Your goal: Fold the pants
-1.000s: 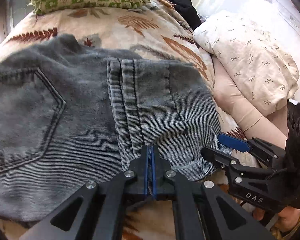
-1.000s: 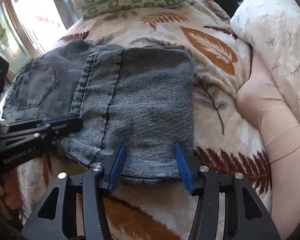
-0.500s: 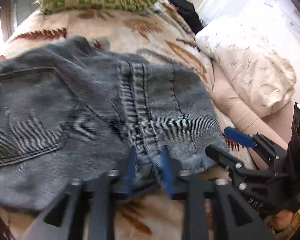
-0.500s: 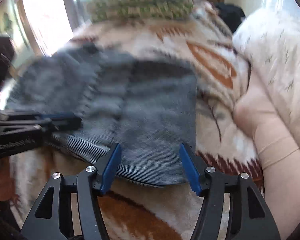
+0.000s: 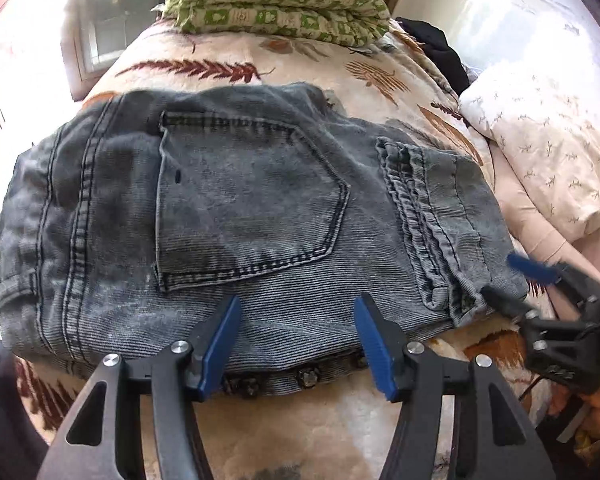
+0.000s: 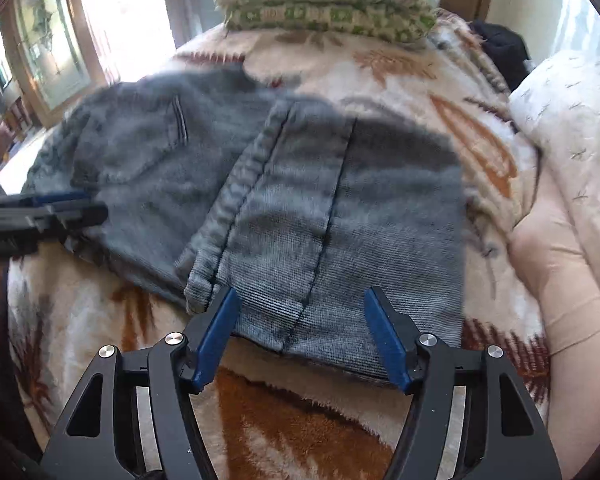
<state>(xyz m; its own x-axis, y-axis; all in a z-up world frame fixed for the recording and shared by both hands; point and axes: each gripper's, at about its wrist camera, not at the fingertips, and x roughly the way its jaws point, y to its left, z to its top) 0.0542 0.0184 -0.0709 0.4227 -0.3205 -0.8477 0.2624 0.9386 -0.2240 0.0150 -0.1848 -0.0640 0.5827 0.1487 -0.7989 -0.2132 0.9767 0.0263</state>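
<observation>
Here the jeans (image 5: 236, 216) lie folded on the bed (image 5: 308, 432), on a cream blanket with brown fern leaves, near its front edge. The bundle's long axis runs side to side along that edge. In the left wrist view the waist end with its back pocket (image 5: 248, 200) sits toward the left, the pocket's mouth facing the far end of the bed. The leg hems (image 5: 428, 224) are laid over the right part, their stitched edge running front to back. A row of studs shows along the bundle's near edge.

The left gripper (image 5: 296, 344) hangs over that near edge, below the pocket. Its jaws are spreading, blue pads apart, with denim seen between them but not pinched.

The right gripper (image 6: 300, 340) hangs over the near edge of the folded leg section (image 6: 340, 220), toward the bed's right side. Its jaws are also spreading, pads clear of the cloth, with only the fold's edge in the gap. This view is blurred, so fine detail of the cloth is hard to read.

A folded green checked quilt (image 5: 276, 8) lies at the far end of the bed. A sprigged pillow (image 5: 548, 140) lies along the right edge, with a dark garment (image 5: 444, 52) beyond it.
</observation>
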